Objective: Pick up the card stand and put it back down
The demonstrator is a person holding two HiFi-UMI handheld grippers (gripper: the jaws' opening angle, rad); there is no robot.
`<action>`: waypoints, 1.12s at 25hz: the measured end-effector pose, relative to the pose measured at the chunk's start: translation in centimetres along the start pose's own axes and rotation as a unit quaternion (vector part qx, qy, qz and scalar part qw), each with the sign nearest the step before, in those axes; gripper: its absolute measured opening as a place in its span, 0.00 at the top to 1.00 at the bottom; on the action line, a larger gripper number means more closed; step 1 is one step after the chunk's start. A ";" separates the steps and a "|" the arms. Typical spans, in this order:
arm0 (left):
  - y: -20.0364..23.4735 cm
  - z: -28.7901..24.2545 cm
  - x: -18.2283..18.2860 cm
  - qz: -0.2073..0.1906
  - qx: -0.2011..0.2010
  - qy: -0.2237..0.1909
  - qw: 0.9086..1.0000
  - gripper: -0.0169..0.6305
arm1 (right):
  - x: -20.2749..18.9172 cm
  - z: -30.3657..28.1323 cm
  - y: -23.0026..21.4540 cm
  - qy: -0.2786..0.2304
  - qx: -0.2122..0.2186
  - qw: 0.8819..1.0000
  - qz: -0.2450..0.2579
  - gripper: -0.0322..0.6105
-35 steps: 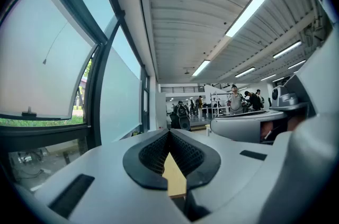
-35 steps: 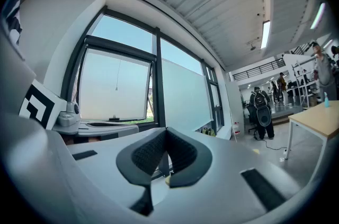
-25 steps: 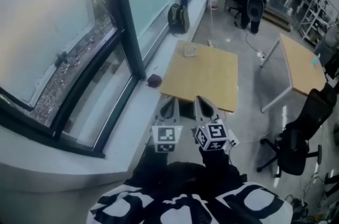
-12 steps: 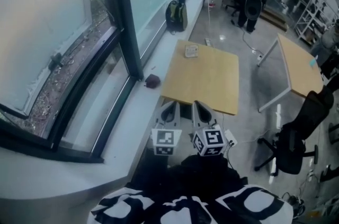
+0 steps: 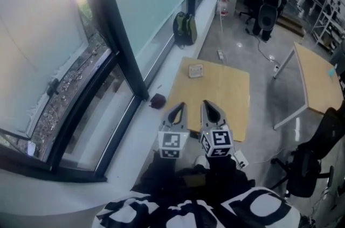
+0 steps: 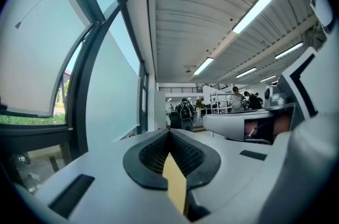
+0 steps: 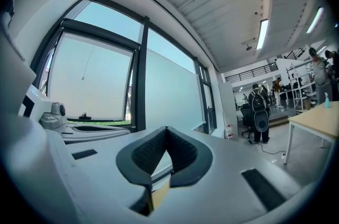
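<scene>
The card stand (image 5: 195, 70) is a small pale square thing near the far edge of the light wooden table (image 5: 232, 108), seen only in the head view. My left gripper (image 5: 179, 107) and right gripper (image 5: 208, 105) are held side by side close to my body, over the table's near edge, well short of the stand. Both are shut with nothing between the jaws. In the left gripper view the left gripper (image 6: 169, 134) points level down the room, and in the right gripper view the right gripper (image 7: 166, 132) does the same; neither view shows the stand.
A tall window with dark frames (image 5: 116, 49) runs along the left. On its sill lies a dark round object (image 5: 158, 101); a backpack (image 5: 184, 29) stands farther along. A second table (image 5: 322, 78) and an office chair (image 5: 310, 167) are at the right. People stand far down the room.
The head view has shifted forward, so the table and stand sit lower and nearer. Both grippers have risen slightly over the table's near edge and stay shut.
</scene>
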State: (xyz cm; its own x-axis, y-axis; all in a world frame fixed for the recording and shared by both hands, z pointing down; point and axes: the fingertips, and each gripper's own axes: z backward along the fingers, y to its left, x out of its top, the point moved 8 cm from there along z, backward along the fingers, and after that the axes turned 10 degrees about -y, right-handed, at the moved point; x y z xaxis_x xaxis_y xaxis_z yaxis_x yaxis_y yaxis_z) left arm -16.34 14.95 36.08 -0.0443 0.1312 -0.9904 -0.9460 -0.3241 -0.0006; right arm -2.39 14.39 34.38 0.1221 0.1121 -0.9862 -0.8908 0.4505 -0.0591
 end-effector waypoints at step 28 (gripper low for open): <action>1.6 -16.2 -8.8 -0.035 -0.047 -0.010 0.998 0.97 | -8.2 -12.5 -10.2 0.076 0.029 0.995 -0.062 0.93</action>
State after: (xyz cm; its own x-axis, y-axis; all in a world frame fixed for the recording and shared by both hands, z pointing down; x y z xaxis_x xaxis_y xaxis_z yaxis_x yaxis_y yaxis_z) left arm -12.26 -1.94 42.57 0.0142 0.1745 -0.9846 -0.9128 -0.3997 -0.0840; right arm 0.18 -2.19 41.16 0.1582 -0.0816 -0.9840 -0.8453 0.5038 -0.1777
